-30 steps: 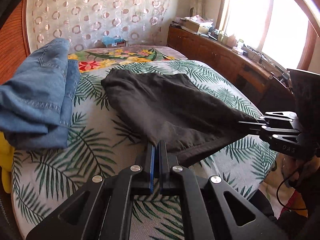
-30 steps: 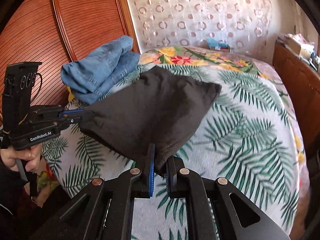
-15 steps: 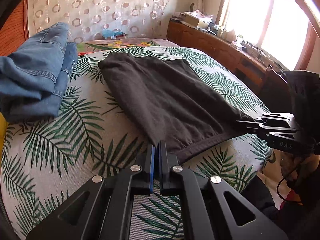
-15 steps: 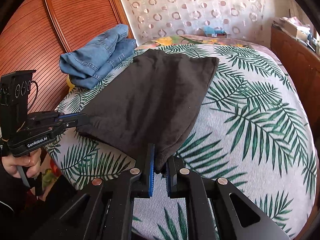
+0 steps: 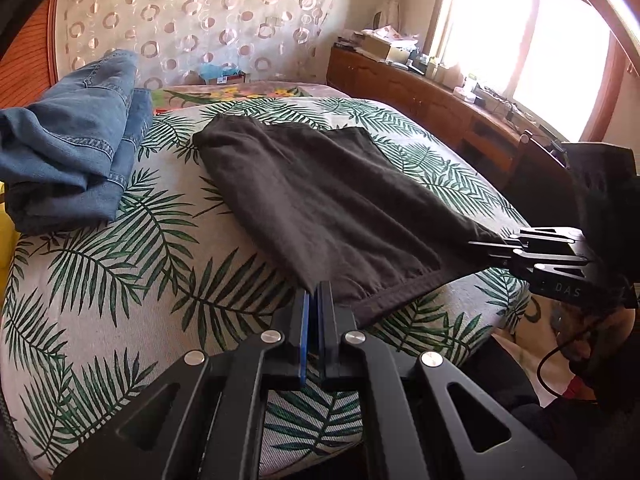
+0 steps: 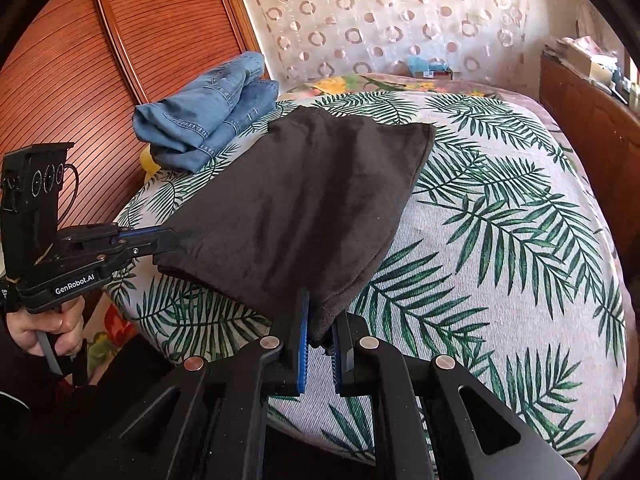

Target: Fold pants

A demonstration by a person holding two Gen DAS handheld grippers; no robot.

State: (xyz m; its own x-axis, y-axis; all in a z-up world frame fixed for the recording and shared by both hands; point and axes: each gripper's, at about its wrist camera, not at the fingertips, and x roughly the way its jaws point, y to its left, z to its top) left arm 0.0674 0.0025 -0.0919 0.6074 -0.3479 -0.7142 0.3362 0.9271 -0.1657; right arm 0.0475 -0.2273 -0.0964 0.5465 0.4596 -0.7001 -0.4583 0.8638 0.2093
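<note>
We have drawn the dark pants [image 5: 320, 208] back toward the bed's [image 5: 120, 264] near edge, where they lie flatter; left gripper [image 5: 317, 312] and right gripper [image 6: 320, 328] each pinch a near corner, ready for folding.

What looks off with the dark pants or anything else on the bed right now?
Nothing stands out. The dark pants lie flat on the leaf-print bedspread, near edge pinched at both corners by the left gripper and right gripper. The folded jeans sit apart by the headboard.
</note>
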